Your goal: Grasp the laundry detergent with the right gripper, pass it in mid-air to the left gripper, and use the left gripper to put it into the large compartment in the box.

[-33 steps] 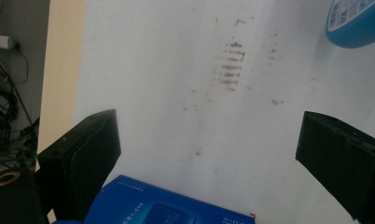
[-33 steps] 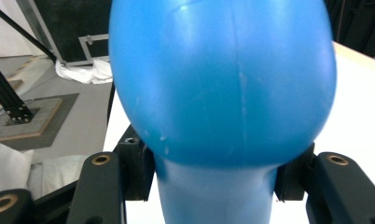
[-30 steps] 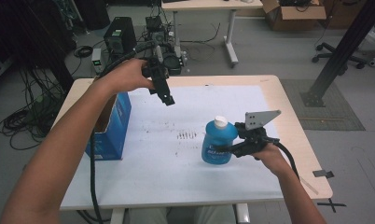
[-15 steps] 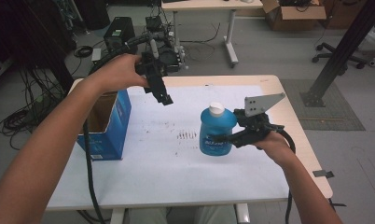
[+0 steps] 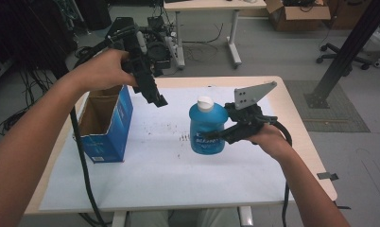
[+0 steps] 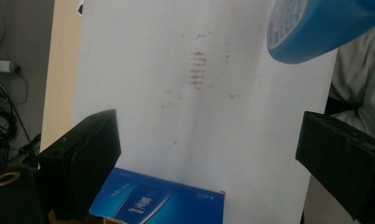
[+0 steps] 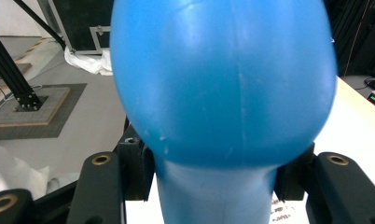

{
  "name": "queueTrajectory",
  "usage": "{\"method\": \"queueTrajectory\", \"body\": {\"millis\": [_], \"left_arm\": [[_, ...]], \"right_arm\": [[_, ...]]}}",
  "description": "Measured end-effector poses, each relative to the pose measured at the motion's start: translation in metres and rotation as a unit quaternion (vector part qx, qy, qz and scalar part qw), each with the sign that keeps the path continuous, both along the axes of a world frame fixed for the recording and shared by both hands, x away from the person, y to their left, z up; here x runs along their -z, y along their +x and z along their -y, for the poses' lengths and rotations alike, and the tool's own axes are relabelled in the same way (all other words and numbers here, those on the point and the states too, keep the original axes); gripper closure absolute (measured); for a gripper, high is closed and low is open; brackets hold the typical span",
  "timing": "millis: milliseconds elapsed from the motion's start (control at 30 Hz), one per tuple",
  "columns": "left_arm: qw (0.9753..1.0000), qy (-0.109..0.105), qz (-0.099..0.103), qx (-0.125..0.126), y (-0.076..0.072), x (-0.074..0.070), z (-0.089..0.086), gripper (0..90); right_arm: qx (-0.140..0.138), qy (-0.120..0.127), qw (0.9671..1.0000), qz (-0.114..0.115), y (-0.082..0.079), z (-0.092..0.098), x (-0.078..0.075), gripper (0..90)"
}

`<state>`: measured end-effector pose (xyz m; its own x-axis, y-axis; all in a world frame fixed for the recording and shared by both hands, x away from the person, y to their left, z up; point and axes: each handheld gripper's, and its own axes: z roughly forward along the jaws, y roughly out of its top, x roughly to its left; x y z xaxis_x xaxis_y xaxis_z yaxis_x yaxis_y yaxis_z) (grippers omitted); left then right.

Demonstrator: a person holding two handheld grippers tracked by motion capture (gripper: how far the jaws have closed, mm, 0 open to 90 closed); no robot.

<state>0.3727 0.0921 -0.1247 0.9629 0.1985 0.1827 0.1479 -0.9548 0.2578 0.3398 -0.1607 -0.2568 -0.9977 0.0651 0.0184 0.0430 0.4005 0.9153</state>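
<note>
- My right gripper (image 5: 224,135) is pinching the blue bottle (image 5: 206,127); in the right gripper view its jaws press on both sides of the bottle's narrow part.
- The bottle is upright with its white cap (image 5: 205,102) on, near the middle of the white sheet (image 5: 178,179). In the high view I cannot tell if it stands on the sheet or is a little lifted.
- My left gripper (image 5: 156,98) is in the air at about 10 o'clock from the bottle, jaws spread wide and holding nothing.
- The open blue box (image 5: 107,127) stands at 9 o'clock from the bottle, well apart.
- I judge the grasp is done; carrying the bottle to the box, if that is the goal, is left.
</note>
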Motion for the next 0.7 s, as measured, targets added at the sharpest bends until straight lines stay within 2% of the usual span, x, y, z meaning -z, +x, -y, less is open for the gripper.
{"method": "queueTrajectory", "body": {"millis": [267,300,700], "left_arm": [[0.9999,0.002,-0.004,0.016,-0.014,-0.009,0.002,6.7],[0.9997,0.004,-0.007,0.024,-0.018,-0.011,0.004,6.7],[0.9981,0.005,-0.018,0.058,-0.035,-0.013,0.018,6.6]], "right_arm": [[0.001,-0.009,0.9999,-0.012,0.009,-0.010,0.008,42.9],[0.000,-0.012,0.9998,-0.016,0.010,-0.014,0.011,43.0],[-0.007,-0.022,0.9995,-0.020,0.015,-0.032,0.023,43.1]]}}
